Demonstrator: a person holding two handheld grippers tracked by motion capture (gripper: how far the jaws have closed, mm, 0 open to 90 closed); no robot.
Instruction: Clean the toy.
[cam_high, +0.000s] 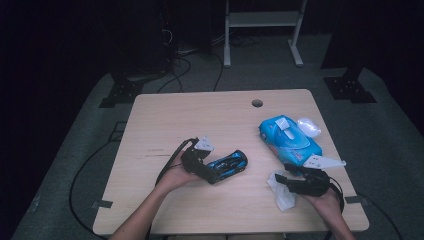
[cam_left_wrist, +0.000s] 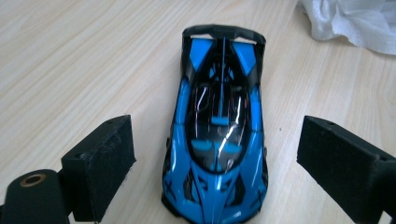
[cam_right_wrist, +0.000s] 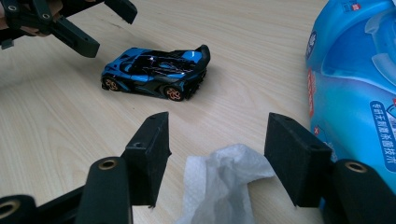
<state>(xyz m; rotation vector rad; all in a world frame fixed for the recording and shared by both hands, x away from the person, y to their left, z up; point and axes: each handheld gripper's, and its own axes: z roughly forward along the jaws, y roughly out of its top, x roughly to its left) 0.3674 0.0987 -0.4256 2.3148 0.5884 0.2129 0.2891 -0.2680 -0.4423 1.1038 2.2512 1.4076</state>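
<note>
While the left gripper stands spread around it untouched, the toy car is glossy blue-black with orange wheels.

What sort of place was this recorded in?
Likely a lab or studio recording station: a lone wooden table on grey carpet, dark surroundings, cables on the floor, and a metal stand's legs behind.

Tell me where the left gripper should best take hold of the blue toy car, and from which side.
Probably across the toy car flanks at mid-body, coming along its length from the nose end, as the left gripper already sits: its jaws stand open on either side, clear of the flanks. The body is long and narrow, resting upright on its wheels, so the sides give the flattest opposing faces.
</note>
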